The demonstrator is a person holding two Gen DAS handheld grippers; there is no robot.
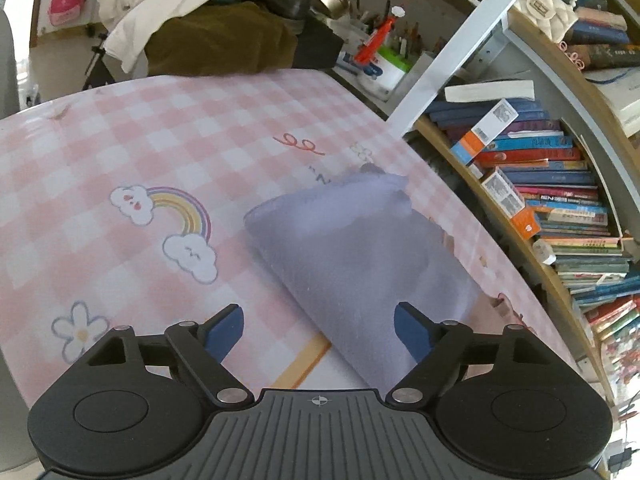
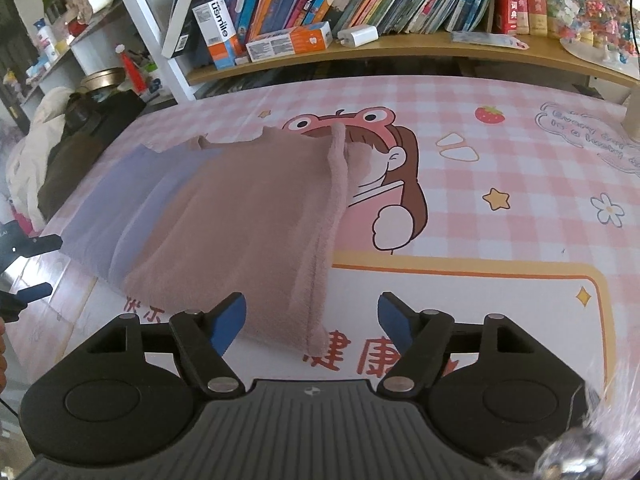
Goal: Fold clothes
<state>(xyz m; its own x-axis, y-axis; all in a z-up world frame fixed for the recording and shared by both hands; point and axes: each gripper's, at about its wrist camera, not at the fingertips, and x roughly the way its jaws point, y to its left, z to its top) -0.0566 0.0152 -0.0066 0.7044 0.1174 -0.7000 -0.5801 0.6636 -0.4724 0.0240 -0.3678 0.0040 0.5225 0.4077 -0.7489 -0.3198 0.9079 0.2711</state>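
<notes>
1. On the counter [image 2: 500, 168], which wears a pink checked cover printed with a cartoon girl, a rainbow and flowers, lies a folded garment [image 2: 248, 216]; its pinkish-brown top layer is fuzzy, with a seamed edge along its right side in the right wrist view.
2. Beneath and to the left of that layer a lilac layer [image 2: 108, 216] shows, flat on the cover; whether the two are one piece or two I cannot tell.
3. Seen from the left wrist camera, the same cloth looks wholly lilac [image 1: 352, 248] and blurred; it reaches down between the left gripper [image 1: 319, 330] and its jaws.
4. Left jaws stand wide apart; the right-hand pad is at or just over the cloth's edge, the other is over bare cover; nothing is clamped.
5. Right gripper [image 2: 312, 320] has its jaws open too; the near corner of the fuzzy layer lies between the blue pads, which do not press on it.
6. At the left edge of the right wrist view the left gripper's fingers [image 2: 38, 292] show, beside the lilac layer.
7. Behind the counter a bookshelf [image 2: 400, 50] carries rows of books; at the far end sits a heap of clothes [image 1: 208, 20].
</notes>
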